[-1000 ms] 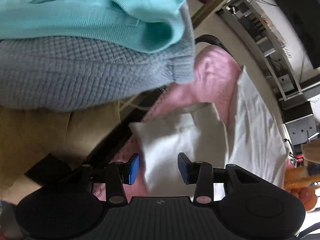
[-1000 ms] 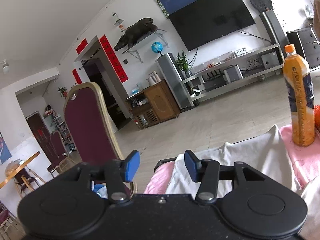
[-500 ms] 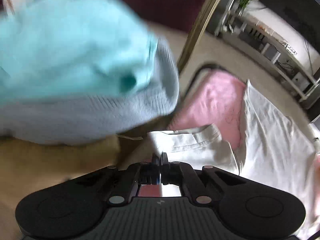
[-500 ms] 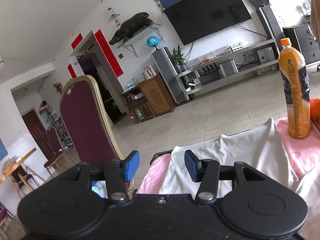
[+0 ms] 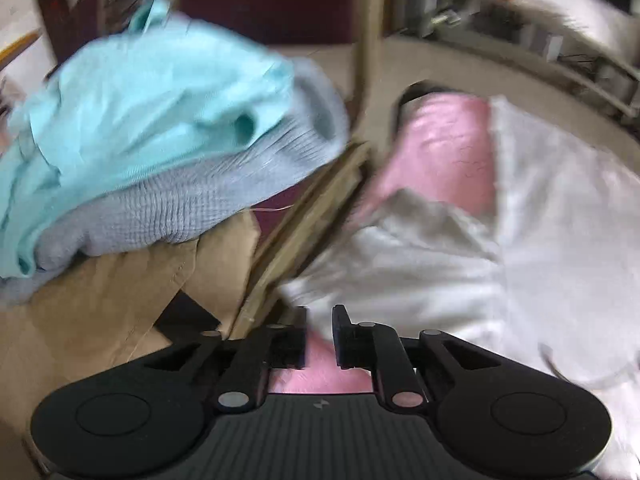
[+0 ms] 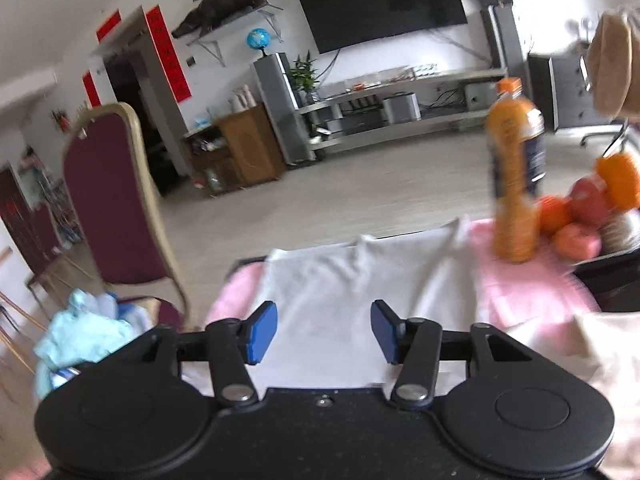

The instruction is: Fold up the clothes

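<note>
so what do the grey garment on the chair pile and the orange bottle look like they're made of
The grey garment looks like a soft waffle-knit fabric, probably cotton: a fine grid texture shows across it, matte. The orange bottle seems to be clear plastic holding orange drink, with a dark wrap label and orange cap; blur leaves that uncertain.

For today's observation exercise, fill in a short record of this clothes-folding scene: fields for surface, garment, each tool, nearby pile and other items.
surface: pink cloth covering the table
garment: white garment spread on the pink cloth
left tool: narrowly open, at the garment's near edge; grip unclear
right tool: open, above the garment
nearby pile: turquoise garment on grey knit, on the chair
other items: orange bottle, fruit
</note>
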`<state>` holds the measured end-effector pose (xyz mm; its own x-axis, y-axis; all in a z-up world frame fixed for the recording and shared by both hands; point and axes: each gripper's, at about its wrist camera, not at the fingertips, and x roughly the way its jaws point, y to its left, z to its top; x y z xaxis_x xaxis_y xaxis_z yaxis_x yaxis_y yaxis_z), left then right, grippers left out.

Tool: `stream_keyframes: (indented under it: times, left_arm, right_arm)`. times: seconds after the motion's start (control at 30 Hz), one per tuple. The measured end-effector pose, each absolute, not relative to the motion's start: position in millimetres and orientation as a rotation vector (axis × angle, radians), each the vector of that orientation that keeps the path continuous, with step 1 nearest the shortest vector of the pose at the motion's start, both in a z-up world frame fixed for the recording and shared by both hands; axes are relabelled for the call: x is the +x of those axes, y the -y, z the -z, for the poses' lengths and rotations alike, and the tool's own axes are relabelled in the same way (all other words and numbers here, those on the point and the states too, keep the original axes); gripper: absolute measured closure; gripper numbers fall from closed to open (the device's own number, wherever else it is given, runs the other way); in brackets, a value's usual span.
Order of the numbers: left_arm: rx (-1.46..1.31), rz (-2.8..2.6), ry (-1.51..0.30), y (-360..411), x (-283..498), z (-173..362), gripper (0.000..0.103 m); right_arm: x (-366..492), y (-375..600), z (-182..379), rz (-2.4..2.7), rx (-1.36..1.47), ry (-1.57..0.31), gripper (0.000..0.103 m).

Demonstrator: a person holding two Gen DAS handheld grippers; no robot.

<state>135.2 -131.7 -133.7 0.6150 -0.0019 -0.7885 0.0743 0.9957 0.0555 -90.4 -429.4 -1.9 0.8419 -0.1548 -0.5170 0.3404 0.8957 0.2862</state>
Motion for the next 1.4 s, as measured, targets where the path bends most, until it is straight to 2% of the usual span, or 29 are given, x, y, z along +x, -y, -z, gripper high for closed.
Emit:
stream_keyframes:
  times: [0.03, 0.1, 0.27, 0.4, 0.43, 0.47, 0.53, 0.9, 1.13, 1.2, 1.4]
  left_arm:
    - [0.107, 0.083, -0.884, 137.0, 122.3, 128.7, 0.086]
    - [0.129, 0.188, -0.863, 150.5, 102.6, 127.0, 0.077]
    - [0.264, 0.372, -0.825, 196.7, 75.5, 137.8, 0.076]
    - [0.311, 0.414, -0.883, 212.0, 78.6, 159.4, 0.076]
    - [0.309, 0.417, -0.890, 211.7, 79.8, 161.2, 0.076]
    - [0.307, 0.419, -0.898, 211.3, 80.9, 163.0, 0.077]
    - [0.304, 0.425, -0.912, 210.6, 83.2, 166.4, 0.077]
    - [0.311, 0.433, -0.932, 208.7, 84.6, 173.6, 0.073]
    - [0.326, 0.467, -0.976, 196.4, 63.6, 170.1, 0.073]
    - [0.313, 0.472, -0.950, 192.7, 54.2, 164.5, 0.078]
    - [0.180, 0.574, -0.918, 189.9, 50.6, 150.4, 0.077]
  right_arm:
    - [-98.9, 434.3, 0.9, 0.278, 0.356, -0.512, 0.046]
    - [-112.1, 443.1, 2.7, 0.303, 0.311, -0.528, 0.043]
    - [-114.9, 474.7, 44.6, 0.363, 0.340, -0.617, 0.043]
    - [-102.8, 479.7, 95.0, 0.358, 0.370, -0.697, 0.046]
    - [-99.1, 476.6, 105.7, 0.341, 0.371, -0.722, 0.058]
    - [-95.4, 473.5, 116.5, 0.323, 0.372, -0.747, 0.075]
    - [-88.0, 467.3, 137.9, 0.288, 0.374, -0.797, 0.085]
    - [-58.4, 419.1, 195.0, 0.096, 0.249, -1.019, 0.085]
    - [-93.9, 418.2, 188.7, 0.111, 0.259, -1.076, 0.085]
    - [-103.7, 420.9, 185.8, 0.133, 0.280, -1.068, 0.085]
    - [-118.9, 428.3, 166.4, 0.115, 0.378, -0.907, 0.085]
